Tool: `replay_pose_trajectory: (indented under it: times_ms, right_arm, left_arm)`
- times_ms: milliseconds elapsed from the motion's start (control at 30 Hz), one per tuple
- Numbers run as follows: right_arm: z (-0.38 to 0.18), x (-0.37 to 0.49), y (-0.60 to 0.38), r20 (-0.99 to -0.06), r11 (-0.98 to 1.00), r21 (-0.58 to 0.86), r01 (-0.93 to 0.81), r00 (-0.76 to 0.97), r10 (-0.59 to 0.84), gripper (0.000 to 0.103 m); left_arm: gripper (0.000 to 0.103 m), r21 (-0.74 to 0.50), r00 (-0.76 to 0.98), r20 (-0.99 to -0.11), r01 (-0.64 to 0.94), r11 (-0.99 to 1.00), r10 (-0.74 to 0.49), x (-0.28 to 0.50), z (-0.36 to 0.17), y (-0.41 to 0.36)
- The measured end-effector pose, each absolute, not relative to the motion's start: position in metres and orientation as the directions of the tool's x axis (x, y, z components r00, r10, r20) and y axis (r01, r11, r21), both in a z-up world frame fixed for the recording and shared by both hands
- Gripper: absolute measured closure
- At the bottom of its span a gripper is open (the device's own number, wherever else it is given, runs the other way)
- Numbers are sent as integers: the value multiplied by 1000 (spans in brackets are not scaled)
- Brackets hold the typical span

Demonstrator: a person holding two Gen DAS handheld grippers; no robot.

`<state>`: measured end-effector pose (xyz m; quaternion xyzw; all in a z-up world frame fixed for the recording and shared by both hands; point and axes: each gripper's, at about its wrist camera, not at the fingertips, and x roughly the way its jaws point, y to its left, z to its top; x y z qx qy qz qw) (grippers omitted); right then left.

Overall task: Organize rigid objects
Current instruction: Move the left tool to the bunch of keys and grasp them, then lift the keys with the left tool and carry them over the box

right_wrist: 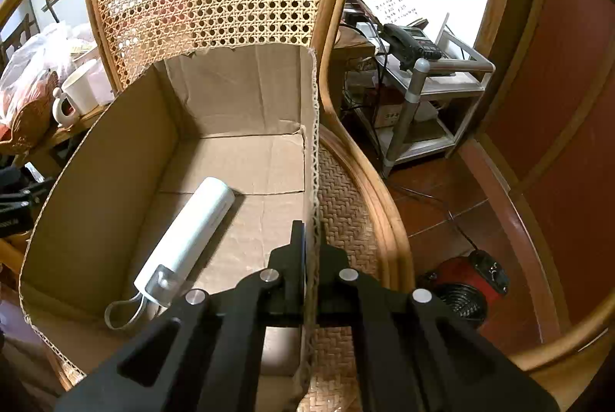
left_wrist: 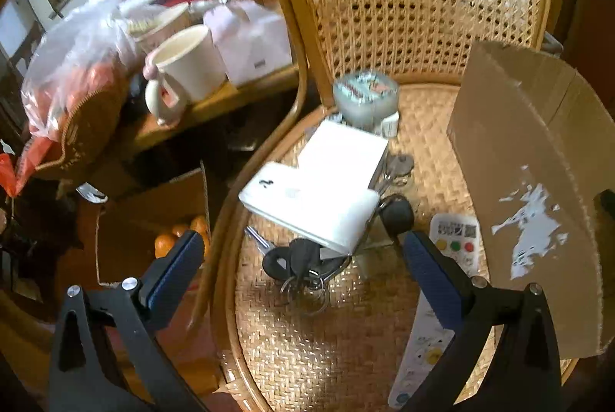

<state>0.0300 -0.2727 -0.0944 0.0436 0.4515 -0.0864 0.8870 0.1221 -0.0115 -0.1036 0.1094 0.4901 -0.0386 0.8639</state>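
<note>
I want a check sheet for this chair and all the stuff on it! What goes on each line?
Surface: woven rattan chair seat.
Job's things: white boxes, keys, round tin and remote on the seat; white tube inside the cardboard box.
Clutter: mug, plastic bag on a side table.
Grippers: left gripper open above the keys; right gripper shut on the box wall.
Cables: black cord across the floor.
Surroundings: metal shelf, telephone.

The right gripper (right_wrist: 310, 250) is clamped on the cardboard box's (right_wrist: 115, 158) wall at five o'clock. Inside the box, a white cylinder (right_wrist: 192, 239) lies pointing toward one o'clock, strap (right_wrist: 123, 312) at seven.
</note>
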Motion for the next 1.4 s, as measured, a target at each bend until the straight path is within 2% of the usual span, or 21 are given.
replay_pose_trajectory:
  times_ms: [200, 433, 467, 500, 567, 667, 767, 800, 867, 933, 1000, 1100, 1400]
  right_arm:
    - [-94, 30, -272, -809, 981, -1, 193, 577, -114, 98]
    - [-94, 30, -273, -809, 982, -2, 191, 577, -114, 98]
    - [-94, 30, -273, -809, 982, -2, 191, 576, -114, 98]
    - [-94, 30, -272, -809, 982, -3, 190, 577, -114, 98]
    - [-94, 30, -273, -809, 982, -5, 189, 576, -115, 98]
    - [-95, 30, -272, -809, 982, -5, 189, 576, -115, 98]
    - [-94, 30, -272, -809, 982, -4, 189, 576, -115, 98]
    - [-94, 30, -272, -809, 982, -4, 189, 576, -115, 98]
    - [-94, 30, -272, -809, 982, -5, 189, 576, -115, 98]
    - [-94, 30, -272, -809, 982, -4, 190, 576, -115, 98]
    - [-95, 30, -272, -809, 982, -6, 189, 576, -115, 98]
    - [-95, 30, -273, -809, 982, -4, 190, 576, -115, 98]
    - [-95, 30, -273, -809, 982, -4, 190, 576, -115, 98]
  left_arm:
    - [0, 158, 446, -893, 172, 972, 66, 131, -126, -3]
    - [1, 141, 424, -905, 245, 959, 24, 133, -137, -3]
    - [11, 144, 427, -904, 254, 956, 22, 132, -138, -4]
    - [29, 143, 423, -906, 268, 953, 17, 132, -140, -5]
    - [43, 124, 391, -920, 294, 948, -1, 133, -146, -8]
    - [54, 81, 391, -919, 312, 947, -51, 134, -145, -9]
    - [56, 52, 389, -918, 307, 950, -76, 135, -146, -6]
    - [63, 61, 386, -920, 299, 952, -62, 134, -147, -5]
    - [68, 106, 389, -921, 316, 943, -27, 133, -148, -9]
    - [71, 100, 383, -923, 315, 944, -30, 131, -147, -9]
    - [81, 54, 364, -929, 314, 948, -68, 131, -144, -7]
    - [84, -11, 335, -934, 318, 948, -124, 129, -140, -7]
    - [87, -62, 338, -925, 313, 948, -173, 120, -127, -12]
